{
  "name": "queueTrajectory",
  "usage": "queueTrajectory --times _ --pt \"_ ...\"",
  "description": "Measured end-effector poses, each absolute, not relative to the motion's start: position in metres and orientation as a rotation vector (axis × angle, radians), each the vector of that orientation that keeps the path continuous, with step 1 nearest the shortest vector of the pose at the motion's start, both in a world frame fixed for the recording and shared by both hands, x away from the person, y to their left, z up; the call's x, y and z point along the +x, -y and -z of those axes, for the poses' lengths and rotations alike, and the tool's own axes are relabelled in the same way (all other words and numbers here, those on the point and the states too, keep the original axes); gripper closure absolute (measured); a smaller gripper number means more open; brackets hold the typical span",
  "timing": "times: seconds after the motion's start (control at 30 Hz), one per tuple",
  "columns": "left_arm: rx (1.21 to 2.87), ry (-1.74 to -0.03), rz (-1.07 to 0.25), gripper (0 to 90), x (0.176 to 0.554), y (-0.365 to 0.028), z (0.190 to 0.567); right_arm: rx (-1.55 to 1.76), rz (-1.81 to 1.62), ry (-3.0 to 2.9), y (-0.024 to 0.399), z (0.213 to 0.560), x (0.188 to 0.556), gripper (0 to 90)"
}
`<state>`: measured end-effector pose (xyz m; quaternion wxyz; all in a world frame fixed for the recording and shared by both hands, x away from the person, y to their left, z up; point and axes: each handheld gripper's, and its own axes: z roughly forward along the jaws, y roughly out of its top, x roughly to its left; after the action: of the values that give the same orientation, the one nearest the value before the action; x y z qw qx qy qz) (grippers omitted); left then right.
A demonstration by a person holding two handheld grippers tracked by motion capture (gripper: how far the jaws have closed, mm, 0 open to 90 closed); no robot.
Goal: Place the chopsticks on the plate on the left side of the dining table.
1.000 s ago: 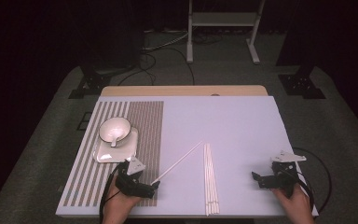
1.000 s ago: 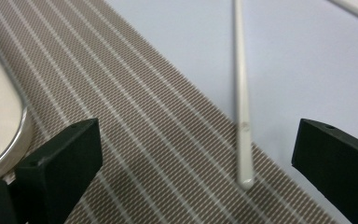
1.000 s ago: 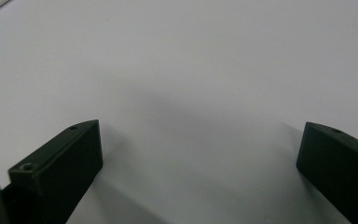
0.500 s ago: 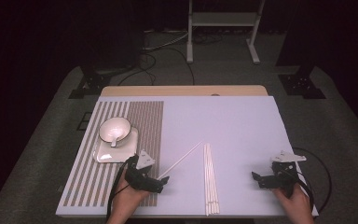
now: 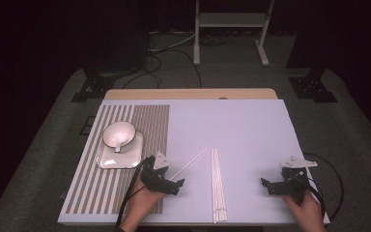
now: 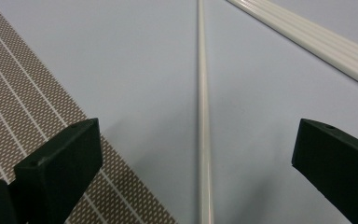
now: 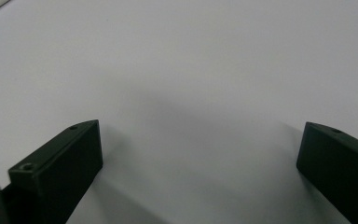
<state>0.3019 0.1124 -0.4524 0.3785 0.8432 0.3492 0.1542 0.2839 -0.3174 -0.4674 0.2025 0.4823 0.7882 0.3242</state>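
On the desk (image 5: 251, 130), the left hand-held gripper (image 5: 173, 184) sits at the near left, its jaws spread wide to either side of a single white chopstick (image 5: 191, 165) that lies slanted on the pale surface, running from between the jaws up and to the right. In the left gripper view that chopstick (image 6: 203, 116) passes straight up the middle of the gap, touching neither jaw, so nothing is grasped yet. Just to its right lies a tight bundle of white chopsticks (image 5: 217, 186), set straight from near to far; the slanted one is apart from them except near its far tip, which comes close to the bundle's far end. The right hand-held gripper (image 5: 266, 185) rests at the near right, well apart from the sticks, its jaws likewise released over bare desk. To the left, on a striped placemat (image 5: 140, 125), a bowl with a spoon (image 5: 119, 135) stands on a white square plate (image 5: 125, 157). As I judge it, the work is at its start: the loose chopstick is lined up for pickup, but closing, lifting and placing all remain.
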Motion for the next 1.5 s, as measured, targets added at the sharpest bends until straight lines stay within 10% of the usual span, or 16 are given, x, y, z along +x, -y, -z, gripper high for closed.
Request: queueTrajectory --times 1.1,1.5 --pt "2.189 -0.831 -0.395 14.6 0.310 -0.100 0.463 1.346 -0.905 -2.199 0.317 0.467 0.284 0.0" --pt "2.146 -0.837 -0.398 44.1 0.309 -0.104 0.462 1.346 -0.906 -2.200 0.317 0.467 0.284 0.0"
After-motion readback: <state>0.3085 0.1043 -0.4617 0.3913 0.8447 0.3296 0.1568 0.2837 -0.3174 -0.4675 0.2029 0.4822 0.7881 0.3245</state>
